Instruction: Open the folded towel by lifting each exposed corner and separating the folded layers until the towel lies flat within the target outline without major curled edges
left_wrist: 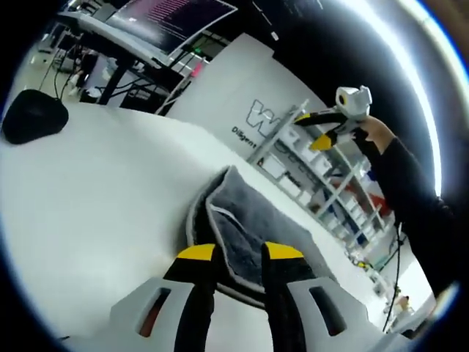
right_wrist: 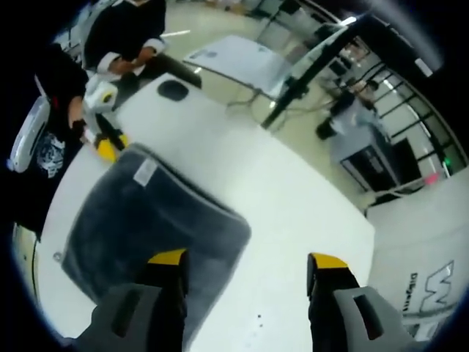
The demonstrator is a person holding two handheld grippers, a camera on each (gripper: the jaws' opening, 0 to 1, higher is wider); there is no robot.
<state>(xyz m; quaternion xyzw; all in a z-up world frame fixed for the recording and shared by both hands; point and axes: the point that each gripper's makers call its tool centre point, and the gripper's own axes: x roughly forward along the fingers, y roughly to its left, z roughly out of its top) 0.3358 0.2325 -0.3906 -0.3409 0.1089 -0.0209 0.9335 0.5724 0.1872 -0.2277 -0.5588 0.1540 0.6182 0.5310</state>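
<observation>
A grey towel (right_wrist: pixel 150 216) lies folded on a white table (right_wrist: pixel 293 198), near the table edge where the person stands. In the right gripper view it is a neat dark rectangle with a small white label (right_wrist: pixel 144 173) on its upper layer, and its sides run close along that near edge. In the left gripper view the towel (left_wrist: pixel 238 220) shows stacked layers with a pale hemmed border, one corner peaked upward.

The left gripper (left_wrist: pixel 238 253) sits low over the towel with its yellow-tipped jaws narrowly parted, the folded edge running between them; whether they actually pinch the cloth cannot be told. In the right gripper view this gripper (right_wrist: pixel 108 143) appears at the towel's far corner, by the person's dark sleeve.

The right gripper (right_wrist: pixel 249 260) is above the table with its jaws spread wide, one tip over the towel's edge and the other over bare table, holding nothing. In the left gripper view it (left_wrist: pixel 322 130) hangs in the air well above the towel.

A black pad (right_wrist: pixel 174 90) rests near a far corner of the table. Beyond the towel the white table top spreads broad and bare to its far edge.
</observation>
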